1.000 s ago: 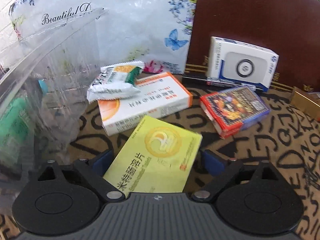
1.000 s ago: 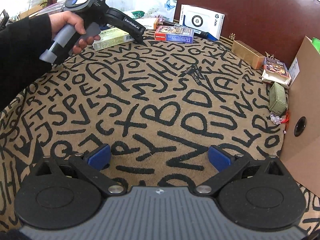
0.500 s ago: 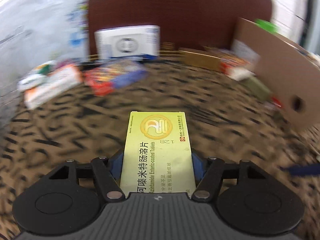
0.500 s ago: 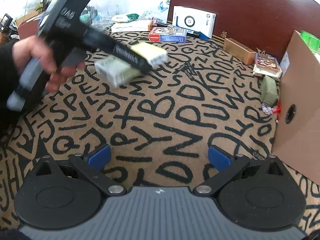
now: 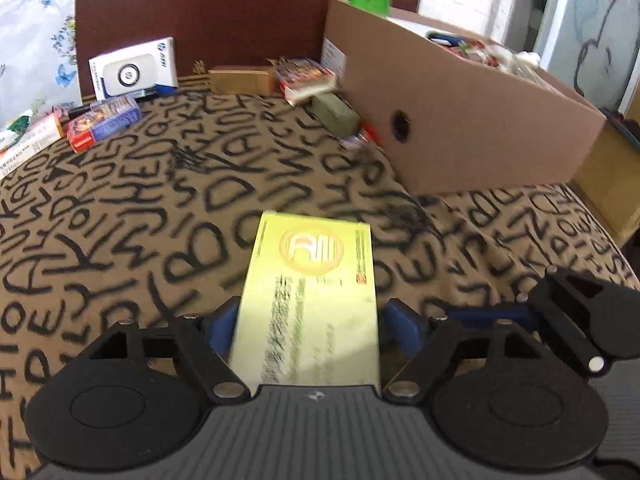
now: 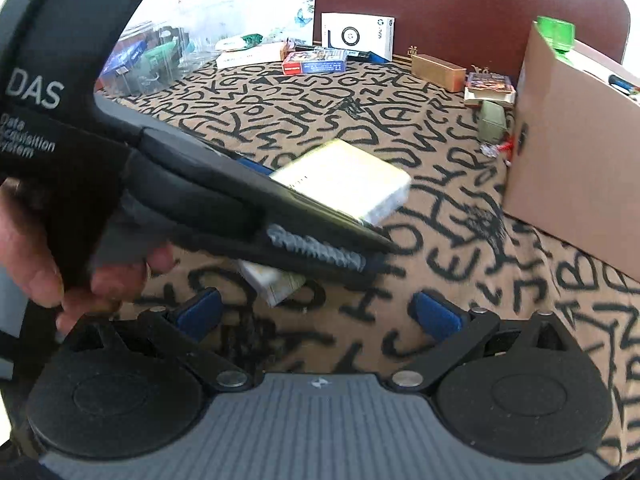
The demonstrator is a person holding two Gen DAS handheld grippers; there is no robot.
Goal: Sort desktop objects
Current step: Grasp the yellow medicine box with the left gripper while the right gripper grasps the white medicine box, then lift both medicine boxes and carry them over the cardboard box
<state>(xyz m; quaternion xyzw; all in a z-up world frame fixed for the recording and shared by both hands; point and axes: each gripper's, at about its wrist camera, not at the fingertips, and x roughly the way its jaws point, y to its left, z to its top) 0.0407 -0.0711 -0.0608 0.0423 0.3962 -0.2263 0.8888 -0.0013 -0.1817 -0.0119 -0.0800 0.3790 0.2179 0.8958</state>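
My left gripper (image 5: 310, 320) is shut on a yellow-green medicine box (image 5: 312, 292) and holds it above the lettered tablecloth, pointing toward the open cardboard box (image 5: 460, 120) at the right. In the right wrist view the same yellow-green box (image 6: 344, 180) hangs in the left gripper (image 6: 352, 216) just ahead of me. My right gripper (image 6: 318, 314) is open and empty, low over the cloth; it also shows at the lower right of the left wrist view (image 5: 568, 316).
Along the back stand a white router box (image 5: 134, 68), a red-blue card box (image 5: 104, 126), an orange-white medicine box (image 5: 28, 146), a tan box (image 5: 238, 80), another card box (image 5: 306, 80) and a green pouch (image 5: 334, 114). A clear plastic bin (image 6: 148, 60) sits far left.
My left gripper closed on the yellow-green box, lifted it from the back left pile and swung right toward the cardboard box. My right gripper stayed open and barely moved.
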